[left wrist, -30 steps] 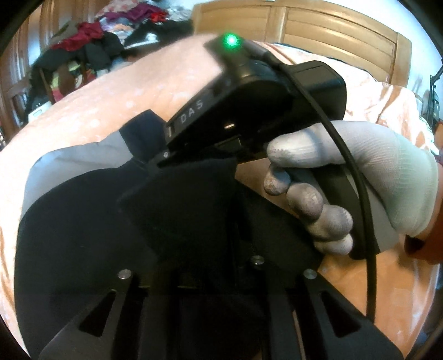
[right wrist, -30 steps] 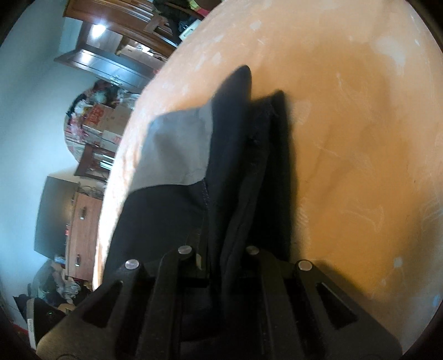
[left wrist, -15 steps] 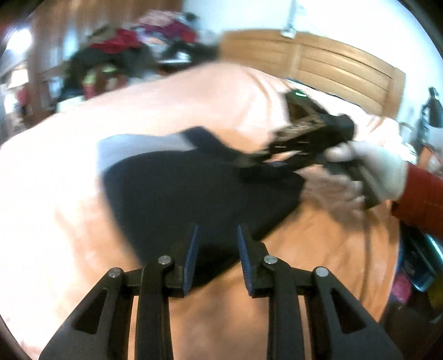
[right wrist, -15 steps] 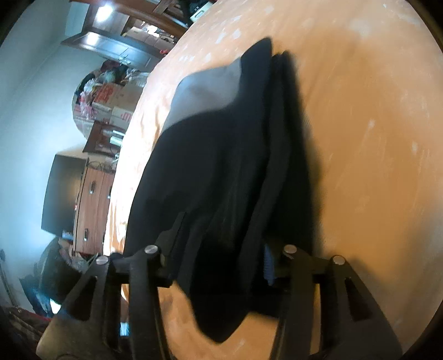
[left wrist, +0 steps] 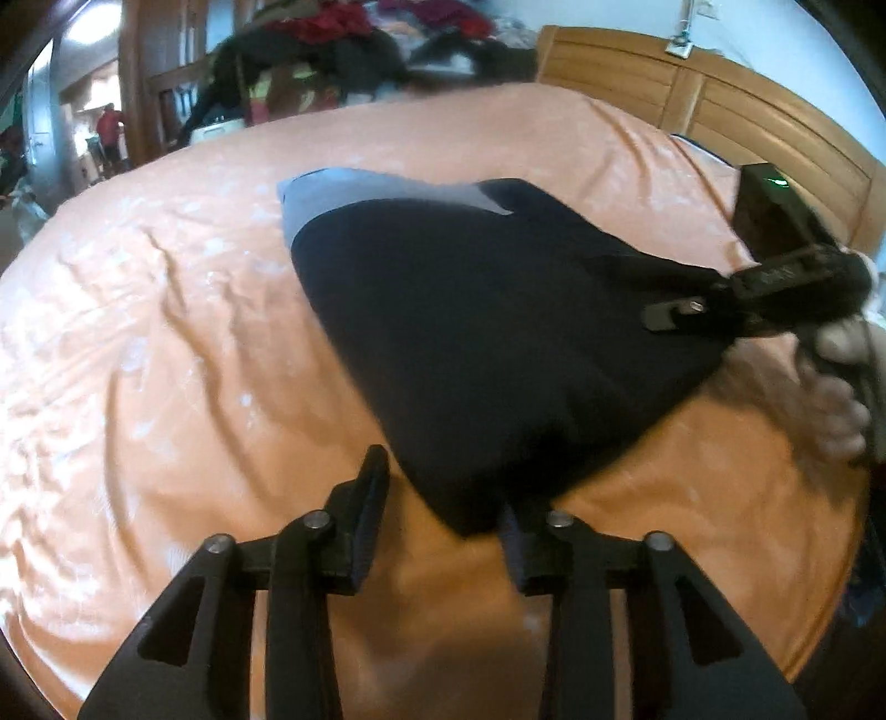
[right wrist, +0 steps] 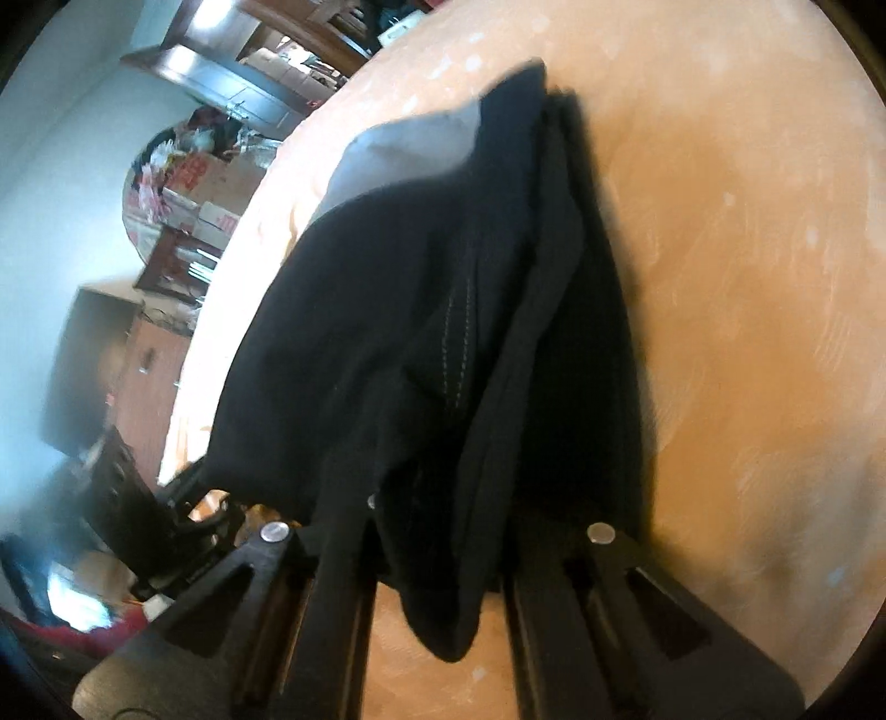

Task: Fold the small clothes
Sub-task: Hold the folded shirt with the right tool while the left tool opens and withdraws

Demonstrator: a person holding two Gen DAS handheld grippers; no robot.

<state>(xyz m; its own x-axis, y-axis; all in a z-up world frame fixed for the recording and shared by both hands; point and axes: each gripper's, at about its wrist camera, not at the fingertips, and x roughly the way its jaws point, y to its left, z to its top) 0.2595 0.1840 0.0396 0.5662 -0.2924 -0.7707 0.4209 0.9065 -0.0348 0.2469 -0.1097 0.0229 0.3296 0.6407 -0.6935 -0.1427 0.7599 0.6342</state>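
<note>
A black garment point(left wrist: 487, 332) with a grey band point(left wrist: 376, 191) at its far end lies folded on the orange bed sheet point(left wrist: 166, 360). My left gripper point(left wrist: 443, 487) stands open at its near corner, which overlaps the right finger; nothing is pinched. At the garment's right corner sits my right gripper point(left wrist: 681, 313), held by a white-gloved hand point(left wrist: 836, 399). In the right wrist view the right gripper point(right wrist: 443, 526) is open wide, with loose folds of the black garment point(right wrist: 387, 310) draped between its fingers and hiding the tips.
A wooden headboard point(left wrist: 720, 111) runs along the far right of the bed. A heap of dark and red clothes point(left wrist: 343, 44) lies beyond the far edge. The right wrist view shows a wooden cabinet point(right wrist: 149, 387) and boxes point(right wrist: 199, 183) past the bed's edge.
Both grippers were shut on the garment a second ago and have opened. My left gripper has drawn back to the near corner, and the garment has settled flat on the sheet.
</note>
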